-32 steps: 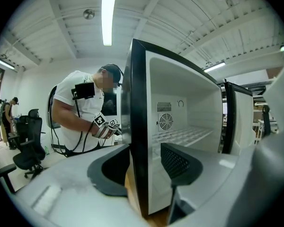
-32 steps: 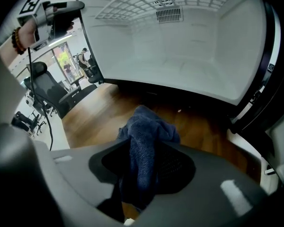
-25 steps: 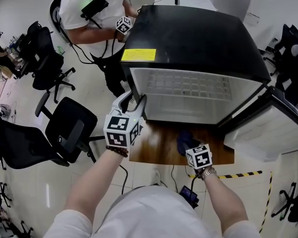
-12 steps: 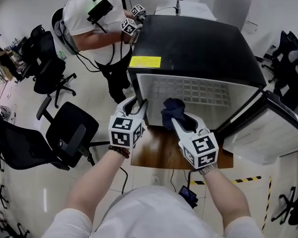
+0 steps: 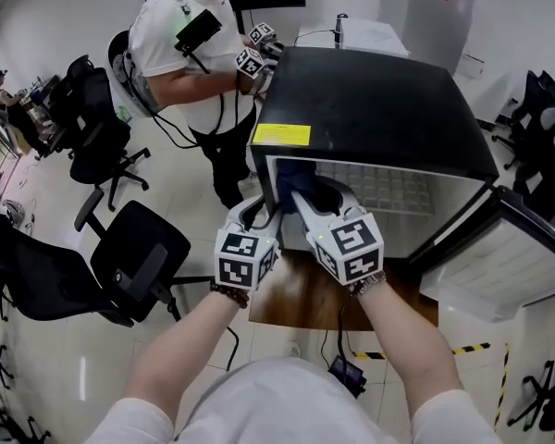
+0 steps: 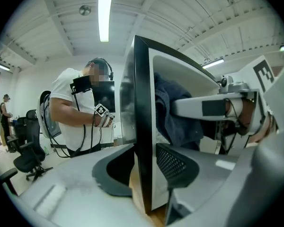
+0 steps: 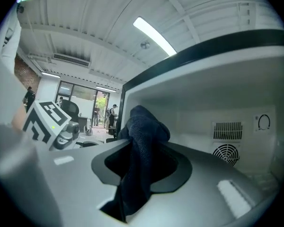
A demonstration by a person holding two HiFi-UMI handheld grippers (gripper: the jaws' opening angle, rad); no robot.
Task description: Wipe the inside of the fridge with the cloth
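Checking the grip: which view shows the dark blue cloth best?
Right gripper view: the dark blue cloth sits close up, pinched between the right gripper's jaws. Left gripper view shows it side-on inside the black mini fridge; head view, a small dark bunch.

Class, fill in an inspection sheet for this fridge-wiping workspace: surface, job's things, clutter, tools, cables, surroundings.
Surface: wooden table carries the black fridge.
Job's things: door stands open at the right; dark blue cloth is inside, upper left.
Clutter: nothing seen.
Tools: left tool, jaws just been closing, clamps the fridge's left wall; right tool is shut on the cloth.
Cables: one cable hangs below the table to a dark device on the floor.
Surroundings: office chairs at left; another person behind the fridge; striped floor tape.
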